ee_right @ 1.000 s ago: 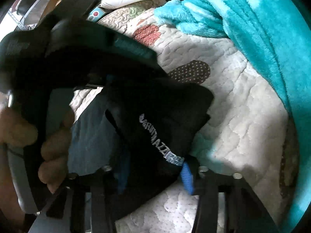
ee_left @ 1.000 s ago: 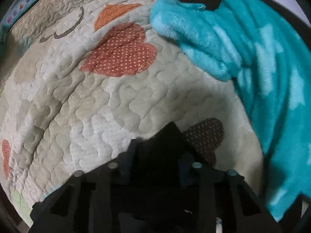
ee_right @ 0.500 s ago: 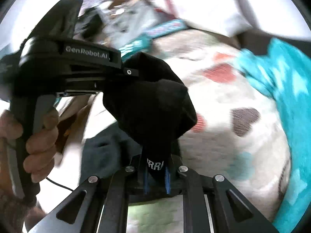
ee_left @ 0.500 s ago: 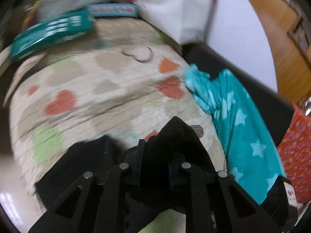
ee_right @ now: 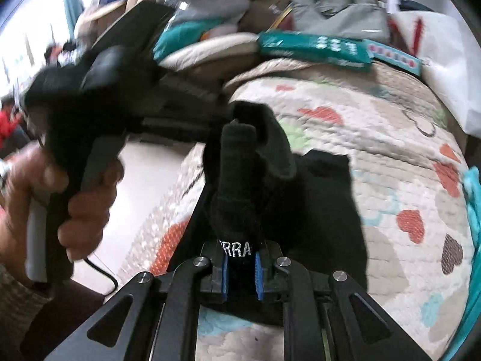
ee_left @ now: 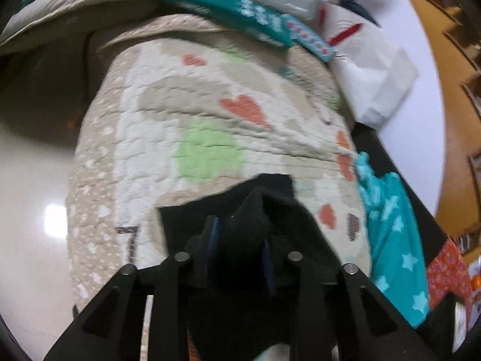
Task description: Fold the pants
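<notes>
Black fabric fills the gap of my left gripper: a bunched fold of the black pants stands up between the two blue-edged pads, which press on it from both sides after easing a little wider just now. In the left wrist view the rest of the pants spreads flat from the gripper onto a quilted cover patterned with orange hearts and a pale green patch. To the left of the quilt lies a glossy pale floor. Beyond the quilt's far edge sits a teal package, and to its right a white paper bag. Along the quilt's right side lies a teal fleece blanket with pale stars.

In the right wrist view, my left hand grips the handle of the left gripper at the left edge, a black cable hanging beneath it. Its fingers reach toward the middle, where the pants rise in a lump. My right gripper is clamped on a narrow band of the pants bearing white stitched letters, pinched between the blue pads, which have also just spread slightly. To the right, the pants drape down over the quilt, and the blanket shows at the far right edge.
</notes>
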{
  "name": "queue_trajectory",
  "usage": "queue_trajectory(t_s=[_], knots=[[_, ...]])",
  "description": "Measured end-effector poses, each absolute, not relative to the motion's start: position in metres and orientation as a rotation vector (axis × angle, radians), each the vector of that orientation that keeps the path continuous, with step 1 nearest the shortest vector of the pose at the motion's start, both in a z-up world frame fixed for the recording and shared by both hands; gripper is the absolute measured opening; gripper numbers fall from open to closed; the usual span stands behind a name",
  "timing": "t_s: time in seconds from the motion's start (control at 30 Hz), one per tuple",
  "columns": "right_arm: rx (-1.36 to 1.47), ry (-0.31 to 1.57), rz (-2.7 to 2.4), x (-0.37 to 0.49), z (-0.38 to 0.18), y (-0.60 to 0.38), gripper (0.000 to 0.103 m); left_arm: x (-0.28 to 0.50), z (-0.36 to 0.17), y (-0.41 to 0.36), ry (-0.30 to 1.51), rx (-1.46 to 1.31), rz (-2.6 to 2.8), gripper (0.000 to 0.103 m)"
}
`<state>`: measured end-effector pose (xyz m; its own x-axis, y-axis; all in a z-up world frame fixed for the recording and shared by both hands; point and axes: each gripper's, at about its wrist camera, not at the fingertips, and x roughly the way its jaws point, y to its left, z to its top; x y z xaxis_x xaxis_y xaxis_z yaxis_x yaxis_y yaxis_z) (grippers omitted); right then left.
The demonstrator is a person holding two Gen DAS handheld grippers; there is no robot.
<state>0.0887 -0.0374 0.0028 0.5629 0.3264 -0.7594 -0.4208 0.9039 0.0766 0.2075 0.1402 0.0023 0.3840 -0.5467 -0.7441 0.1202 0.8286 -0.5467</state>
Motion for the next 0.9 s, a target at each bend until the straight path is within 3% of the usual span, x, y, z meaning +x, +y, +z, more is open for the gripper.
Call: queue_trajectory(t_s=[0.1, 0.13, 0.2, 0.23, 0.6, 0.9], knots=[[-0.159, 0.872, 0.452, 0.086, -0.006, -0.029, 0.031, 0.215, -0.009, 0.158, 1.179, -0.481, -0.354, 0.039], [-0.156, 0.876, 0.473, 0.083, -0.007, -0.028, 0.044, 0.215, -0.014, 0.166, 1.204, -0.516, -0.329, 0.046], [-0.102, 0.906, 0.545, 0.077, -0.009, -0.03, 0.062, 0.214, -0.024, 0.182, 1.247, -0.604, -0.287, 0.05], [-0.086, 0.914, 0.558, 0.076, -0.009, -0.031, 0.066, 0.211, -0.03, 0.191, 1.272, -0.667, -0.285, 0.05], [0.189, 0.982, 0.529, 0.061, -0.005, -0.111, 0.067, 0.176, -0.015, 0.22, 1.229, -0.706, -0.211, 0.051], [0.157, 0.91, 0.362, 0.09, 0.017, -0.144, 0.067, 0.154, 0.012, 0.222, 1.124, -0.772, -0.251, 0.052]])
